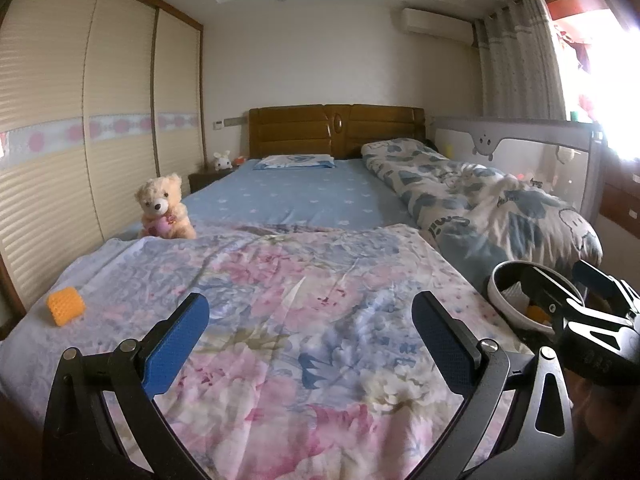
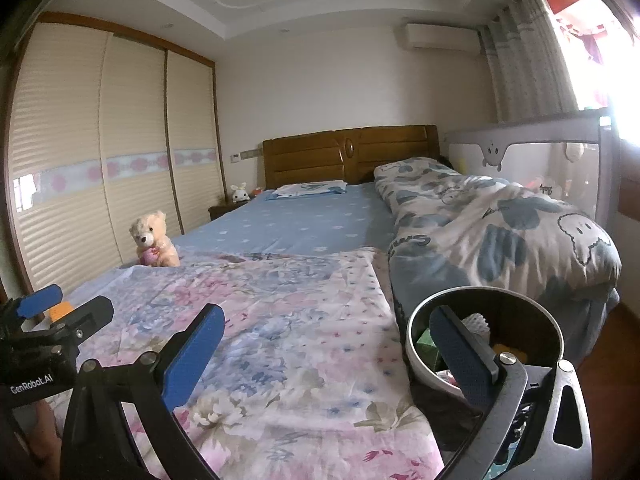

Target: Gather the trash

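left gripper [image 1: 310,328] and right gripper [image 2: 326,340] wide; orange roll [image 1: 66,306] lies sideways.

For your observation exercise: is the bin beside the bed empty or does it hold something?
Not empty. The bin holds white, green and yellow scraps inside its rim.

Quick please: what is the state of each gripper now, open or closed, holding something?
Left gripper: jaws wide open, holding nothing.
Right gripper: jaws wide open, holding nothing; one jaw is over the trash bin.
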`<state>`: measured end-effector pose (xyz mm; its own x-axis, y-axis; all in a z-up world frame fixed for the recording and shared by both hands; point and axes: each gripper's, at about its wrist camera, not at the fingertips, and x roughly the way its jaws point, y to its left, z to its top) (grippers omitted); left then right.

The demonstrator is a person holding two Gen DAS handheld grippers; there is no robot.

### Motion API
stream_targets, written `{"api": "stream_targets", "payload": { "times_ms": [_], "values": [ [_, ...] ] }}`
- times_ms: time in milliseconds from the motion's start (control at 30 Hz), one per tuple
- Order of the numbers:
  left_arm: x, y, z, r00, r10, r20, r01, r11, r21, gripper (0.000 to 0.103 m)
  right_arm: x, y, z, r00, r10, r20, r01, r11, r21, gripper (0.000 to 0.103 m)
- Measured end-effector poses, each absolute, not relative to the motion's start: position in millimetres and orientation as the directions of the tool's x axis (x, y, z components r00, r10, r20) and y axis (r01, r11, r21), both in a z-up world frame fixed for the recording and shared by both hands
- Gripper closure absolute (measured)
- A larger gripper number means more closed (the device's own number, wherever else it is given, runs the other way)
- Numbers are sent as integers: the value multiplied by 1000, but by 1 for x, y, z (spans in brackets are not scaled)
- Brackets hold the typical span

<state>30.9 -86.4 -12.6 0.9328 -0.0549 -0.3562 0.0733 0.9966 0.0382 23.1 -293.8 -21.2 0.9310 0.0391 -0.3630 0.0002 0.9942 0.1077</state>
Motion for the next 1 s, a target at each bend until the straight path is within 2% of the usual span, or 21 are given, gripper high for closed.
{"api": "stream_targets", "payload": {
  "times_ms": [1000],
  "values": [
    [31,-91,-10,929,-75,-363,97,994,43,0,22,-291,-17,930,51,-363,-9,993,117,0]
  ]
}}
